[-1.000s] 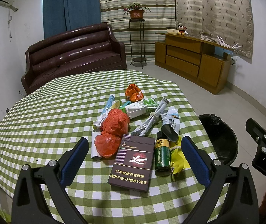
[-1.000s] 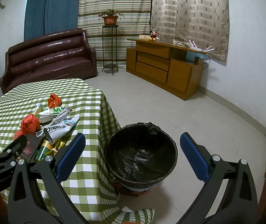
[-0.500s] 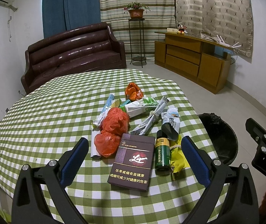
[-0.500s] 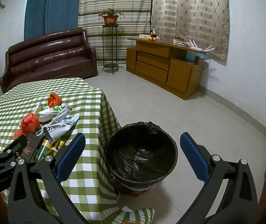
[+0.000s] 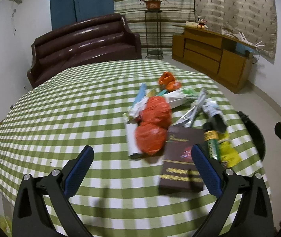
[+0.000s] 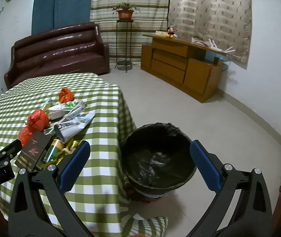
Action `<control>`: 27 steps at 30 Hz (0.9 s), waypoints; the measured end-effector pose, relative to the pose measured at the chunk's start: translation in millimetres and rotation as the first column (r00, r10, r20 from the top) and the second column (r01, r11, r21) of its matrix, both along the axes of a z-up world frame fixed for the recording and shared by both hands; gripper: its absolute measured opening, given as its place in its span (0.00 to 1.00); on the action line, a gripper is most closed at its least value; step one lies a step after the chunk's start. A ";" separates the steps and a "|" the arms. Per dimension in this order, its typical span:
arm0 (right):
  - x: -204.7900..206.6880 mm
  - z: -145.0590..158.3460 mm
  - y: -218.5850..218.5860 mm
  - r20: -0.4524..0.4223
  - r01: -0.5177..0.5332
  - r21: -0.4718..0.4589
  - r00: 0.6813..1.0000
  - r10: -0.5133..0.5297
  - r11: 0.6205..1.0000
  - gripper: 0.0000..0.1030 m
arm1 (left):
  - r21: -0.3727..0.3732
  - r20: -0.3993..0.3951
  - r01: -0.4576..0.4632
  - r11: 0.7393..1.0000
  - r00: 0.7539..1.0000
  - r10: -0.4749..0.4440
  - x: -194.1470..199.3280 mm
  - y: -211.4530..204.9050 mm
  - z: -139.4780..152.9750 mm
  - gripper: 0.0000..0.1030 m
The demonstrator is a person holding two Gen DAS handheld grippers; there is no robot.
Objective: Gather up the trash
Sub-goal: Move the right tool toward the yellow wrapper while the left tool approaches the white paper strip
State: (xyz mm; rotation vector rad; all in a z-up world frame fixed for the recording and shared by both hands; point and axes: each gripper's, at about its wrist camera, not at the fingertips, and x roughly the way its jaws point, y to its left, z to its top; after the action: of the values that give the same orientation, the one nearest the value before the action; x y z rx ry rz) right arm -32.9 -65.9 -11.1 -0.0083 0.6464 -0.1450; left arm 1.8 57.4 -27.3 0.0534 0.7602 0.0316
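The green-checked table [image 5: 61,118] carries a heap of litter, now swung right and blurred in the left view. Beside it the round bin [image 6: 158,158], lined with glossy black plastic, holds no visible trash. Crumpled red bags [image 5: 154,126] abut the flat dark carton [image 5: 179,158]. Left gripper [image 5: 142,165] and right gripper [image 6: 140,162] gape, holding nothing.

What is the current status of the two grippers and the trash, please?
Left gripper open, empty, over the table. Right gripper open, empty, above the bin. Trash pile untouched on the cloth. Nothing blocking.
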 end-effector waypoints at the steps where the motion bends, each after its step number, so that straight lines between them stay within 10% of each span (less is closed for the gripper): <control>1: 0.9 0.4 0.9 -0.002 -0.002 0.001 1.000 0.002 1.000 0.95 | 0.000 -0.005 -0.005 1.000 1.000 0.005 -0.4 5.5 -2.3 0.94; 16: 14.6 -5.2 17.5 -0.030 -0.022 0.014 0.999 0.023 1.000 0.94 | -0.004 -0.016 0.026 1.000 1.000 -0.026 31.3 18.0 -2.6 0.92; 27: 27.9 -13.1 28.8 -0.079 -0.065 0.066 0.994 0.070 0.996 0.74 | -0.007 -0.061 0.039 0.999 0.997 -0.039 35.7 27.9 -4.0 0.77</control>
State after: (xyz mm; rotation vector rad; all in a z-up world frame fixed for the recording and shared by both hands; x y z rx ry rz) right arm -5.0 -37.1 -24.2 0.0256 0.7311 -0.0591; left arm 37.5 85.4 -31.3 0.0641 0.8198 -0.0094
